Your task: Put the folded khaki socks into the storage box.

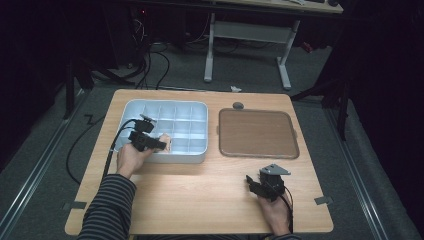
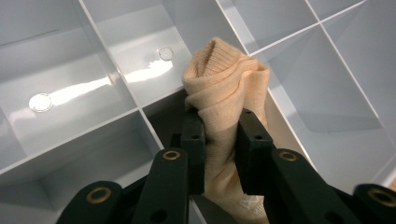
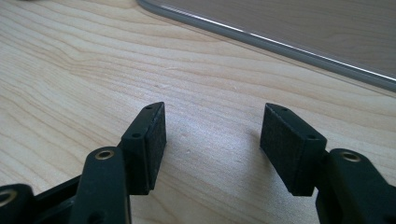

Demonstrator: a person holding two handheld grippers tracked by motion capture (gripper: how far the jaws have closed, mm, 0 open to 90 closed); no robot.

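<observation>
Where the left gripper reaches into the grey compartment tray, its two black jaws are clamped on a cream knitted sock. The sock is pinched at its middle: a folded, ribbed end bulges up beyond the pads, and the rest hangs below them, cut off by the bottom edge of the left gripper view. It sits over a compartment in the near row of the tray, close to the front wall; whether it touches the compartment floor cannot be told. The tray is glossy plastic, split by thin straight dividers into square cells.

The right gripper rests low over the pale wood-grain table, jaws wide apart with nothing between them. Just beyond it lies a flat brown lid with rounded corners and a pale rim.
</observation>
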